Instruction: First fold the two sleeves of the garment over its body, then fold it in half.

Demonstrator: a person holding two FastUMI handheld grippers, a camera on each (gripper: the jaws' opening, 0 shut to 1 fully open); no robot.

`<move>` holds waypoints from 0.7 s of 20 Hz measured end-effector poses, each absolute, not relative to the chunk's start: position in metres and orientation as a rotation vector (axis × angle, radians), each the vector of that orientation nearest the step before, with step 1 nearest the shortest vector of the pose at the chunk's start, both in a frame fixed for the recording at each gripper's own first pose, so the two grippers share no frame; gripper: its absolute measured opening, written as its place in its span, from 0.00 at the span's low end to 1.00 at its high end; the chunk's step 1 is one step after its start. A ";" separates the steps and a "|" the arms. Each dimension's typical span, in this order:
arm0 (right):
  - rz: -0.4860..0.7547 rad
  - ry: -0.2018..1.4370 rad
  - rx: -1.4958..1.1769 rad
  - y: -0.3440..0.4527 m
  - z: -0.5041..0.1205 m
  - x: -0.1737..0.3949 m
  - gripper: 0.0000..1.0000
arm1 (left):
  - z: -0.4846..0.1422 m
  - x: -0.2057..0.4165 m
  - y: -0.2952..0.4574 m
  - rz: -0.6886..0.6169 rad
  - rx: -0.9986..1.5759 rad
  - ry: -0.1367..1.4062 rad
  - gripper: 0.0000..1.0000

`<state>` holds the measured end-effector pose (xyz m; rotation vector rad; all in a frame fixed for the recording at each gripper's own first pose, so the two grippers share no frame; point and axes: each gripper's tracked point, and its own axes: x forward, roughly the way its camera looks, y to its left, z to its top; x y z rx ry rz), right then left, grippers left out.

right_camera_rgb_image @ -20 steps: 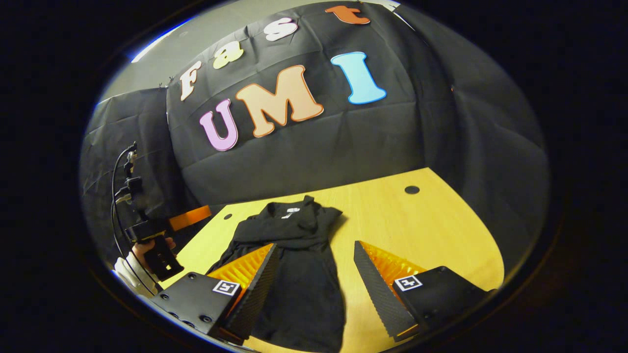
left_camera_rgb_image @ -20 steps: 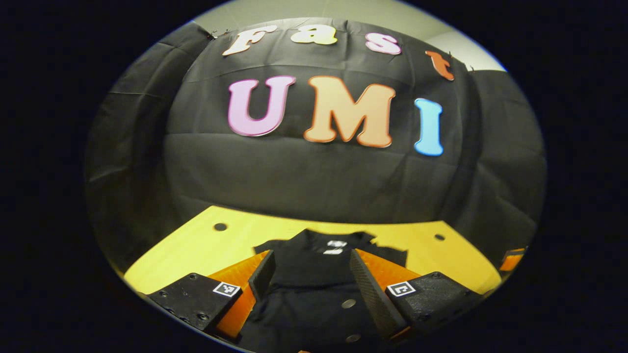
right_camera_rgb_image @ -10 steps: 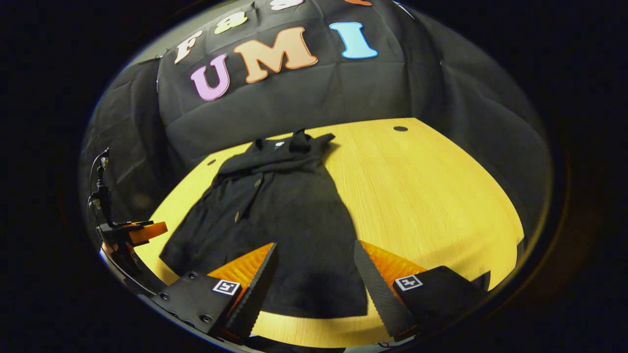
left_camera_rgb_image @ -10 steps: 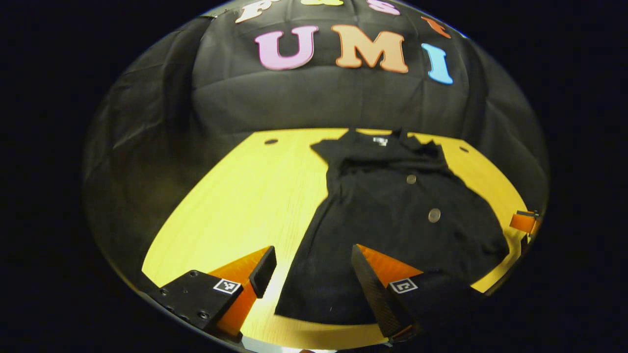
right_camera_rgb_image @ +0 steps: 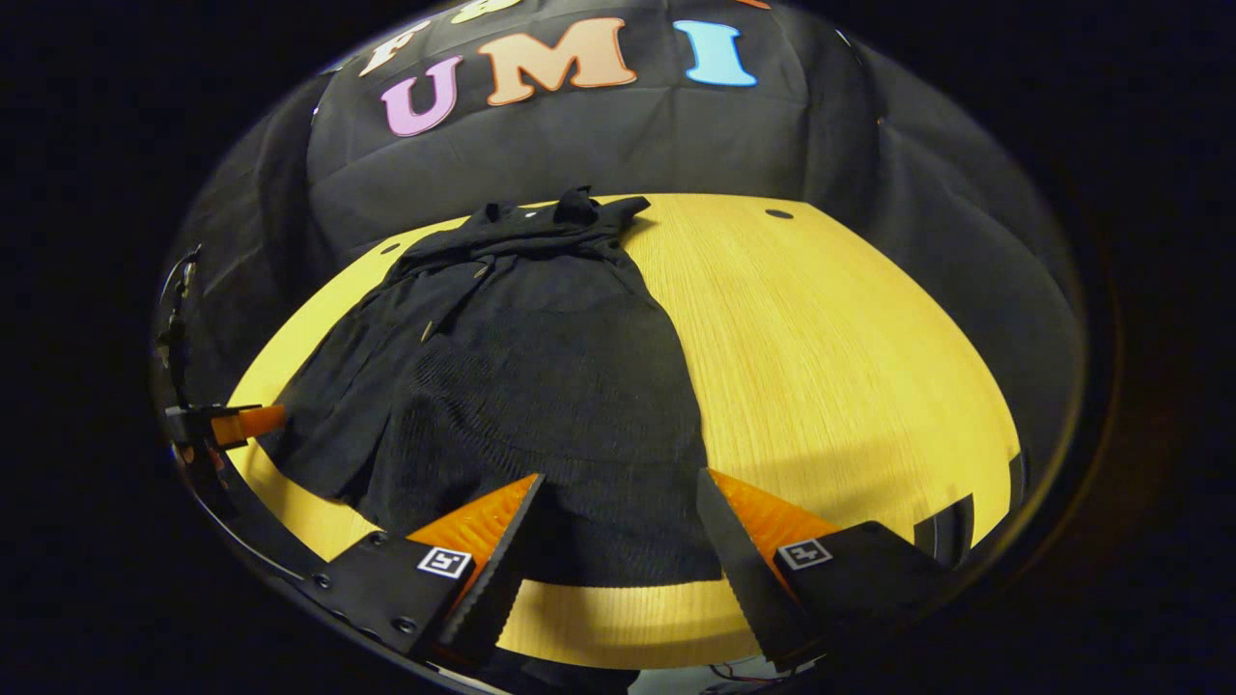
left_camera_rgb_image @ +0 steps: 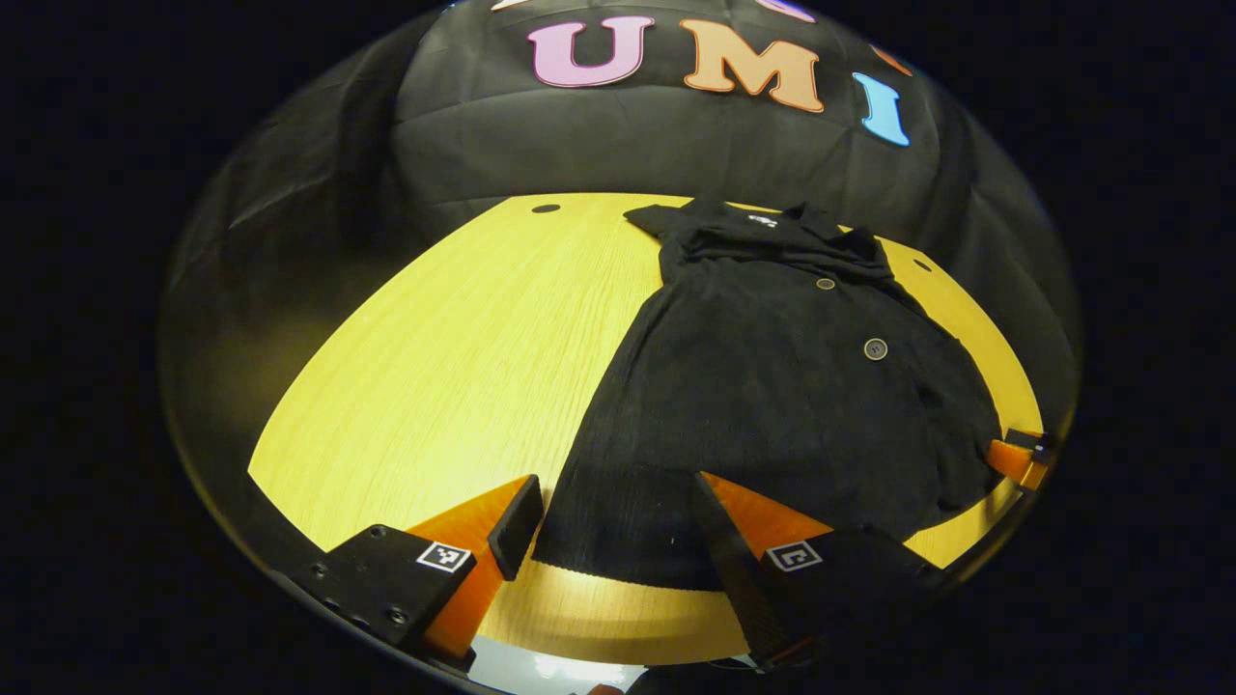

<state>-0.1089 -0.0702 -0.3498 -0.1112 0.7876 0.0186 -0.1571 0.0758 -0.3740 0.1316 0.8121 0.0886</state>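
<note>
Black buttoned garment flat on table (sleeves prob. folded in).

The garment is matt black cloth with a fine ribbed weave and small glossy buttons. The desk is smooth, pale wood with straight grain and a soft sheen near its front edge.
</note>
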 end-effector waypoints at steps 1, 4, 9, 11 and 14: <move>0.015 0.781 -0.131 -0.070 -0.349 -0.109 0.98 | -0.373 -0.157 0.076 0.090 0.139 0.803 0.96; -0.005 0.766 -0.103 -0.068 -0.350 -0.110 0.99 | -0.375 -0.160 0.077 0.119 0.140 0.799 0.96; 0.037 0.759 -0.108 -0.054 -0.355 -0.108 0.74 | -0.378 -0.160 0.067 0.128 0.131 0.793 0.91; 0.050 0.759 -0.105 -0.047 -0.353 -0.110 0.56 | -0.381 -0.157 0.062 0.121 0.138 0.791 0.77; 0.061 0.768 -0.050 -0.039 -0.355 -0.106 0.27 | -0.382 -0.157 0.050 0.084 0.143 0.784 0.56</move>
